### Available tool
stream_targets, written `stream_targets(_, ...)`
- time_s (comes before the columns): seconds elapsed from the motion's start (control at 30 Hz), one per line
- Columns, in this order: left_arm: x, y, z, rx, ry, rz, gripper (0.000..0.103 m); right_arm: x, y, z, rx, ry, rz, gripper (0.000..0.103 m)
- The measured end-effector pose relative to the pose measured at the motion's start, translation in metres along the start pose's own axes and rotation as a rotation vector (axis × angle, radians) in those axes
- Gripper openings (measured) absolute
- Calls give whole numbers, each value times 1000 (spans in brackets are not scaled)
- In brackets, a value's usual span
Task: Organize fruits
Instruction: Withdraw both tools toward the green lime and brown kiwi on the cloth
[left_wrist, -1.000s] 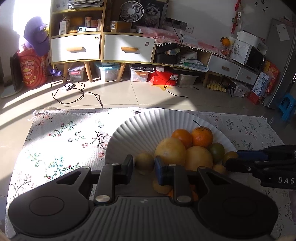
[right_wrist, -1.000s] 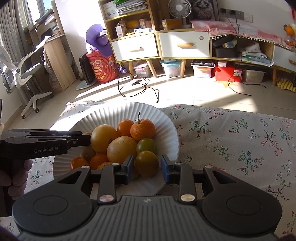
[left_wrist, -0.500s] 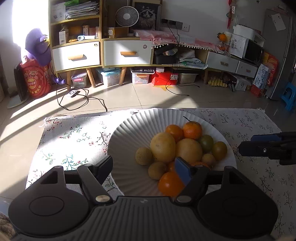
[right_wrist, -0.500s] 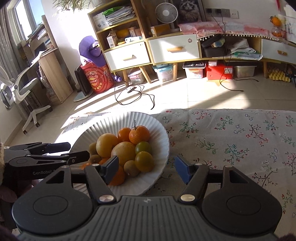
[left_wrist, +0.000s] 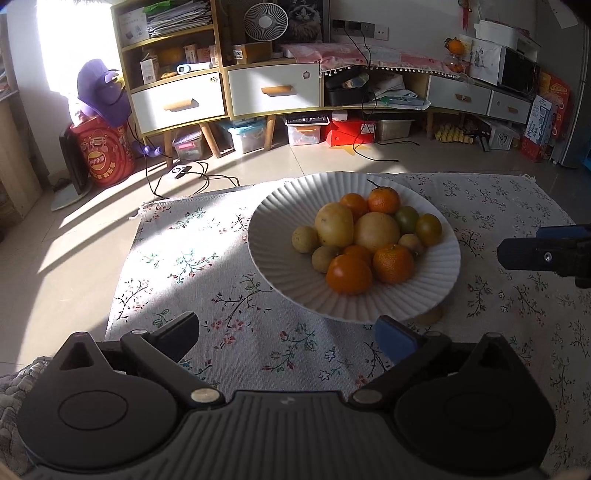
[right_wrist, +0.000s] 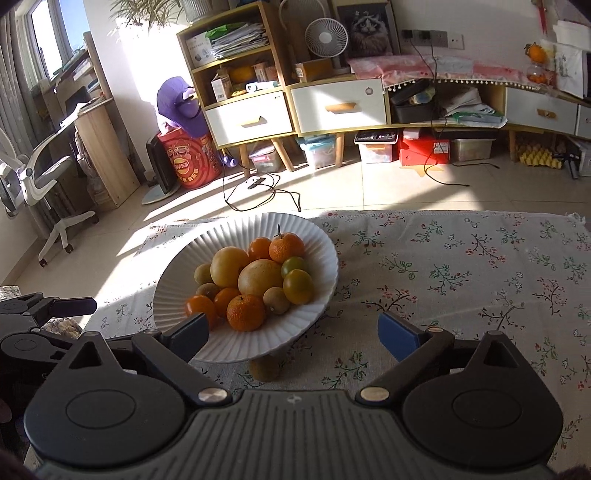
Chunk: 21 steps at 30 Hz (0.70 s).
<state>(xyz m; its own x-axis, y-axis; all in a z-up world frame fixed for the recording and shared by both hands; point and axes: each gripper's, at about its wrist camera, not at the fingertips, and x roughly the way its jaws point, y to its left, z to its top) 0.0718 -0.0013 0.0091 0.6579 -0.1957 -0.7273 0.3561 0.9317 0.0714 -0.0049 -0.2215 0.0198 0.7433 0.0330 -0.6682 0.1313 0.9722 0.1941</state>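
Note:
A white ribbed bowl (left_wrist: 280, 266) (right_wrist: 170, 295) stands on a floral tablecloth and holds several fruits: oranges (left_wrist: 349, 274) (right_wrist: 245, 312), two large yellow fruits (left_wrist: 376, 231) (right_wrist: 259, 277), green-yellow ones (left_wrist: 428, 229) (right_wrist: 297, 286) and small brown ones (left_wrist: 305, 239) (right_wrist: 276, 301). My left gripper (left_wrist: 288, 334) is open and empty, in front of the bowl. My right gripper (right_wrist: 293, 330) is open and empty, near the bowl's front rim. One small brown fruit (right_wrist: 263, 366) (left_wrist: 430, 314) lies on the cloth by the bowl's foot.
The floral tablecloth (left_wrist: 177, 266) (right_wrist: 461, 266) covers the table. The right gripper's tip (left_wrist: 543, 253) shows at the right in the left wrist view; the left gripper (right_wrist: 37, 314) shows at the left in the right wrist view. Floor, shelves and drawers lie beyond.
Both grippers opened and let go of fruit in the bowl, then pulled back and up away from it. The bowl now sits farther ahead in both views.

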Motion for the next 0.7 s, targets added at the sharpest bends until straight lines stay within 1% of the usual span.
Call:
stream_targets(0.2,-11,9,-26,-28,34,57,95,-6,10,-16,-31,-5,-41,100)
stream_targets(0.3,-14,15,-40,-77,36,64,95,-6,15,-22,-59,-17,-43,103)
stream_targets(0.4,-13,17,-52,-134,52,78,95,-4,17,-34,-79,-24,-49,102)
stream_targets(0.47,-13,14,-61,-140,54,89,95,1,20,-43,-95,-20,-57,102)
stream_targets(0.57,-11,8,-72,-123,59,121,95,9,25,-54,-130,-5,-67,102)
stream_targets(0.63,-10,6,-76,-135,67,127,95,15,29,-59,-146,12,-72,102)
stream_targets(0.7,-11,5,-80,-156,53,131,95,19,31,-62,-149,26,-70,102)
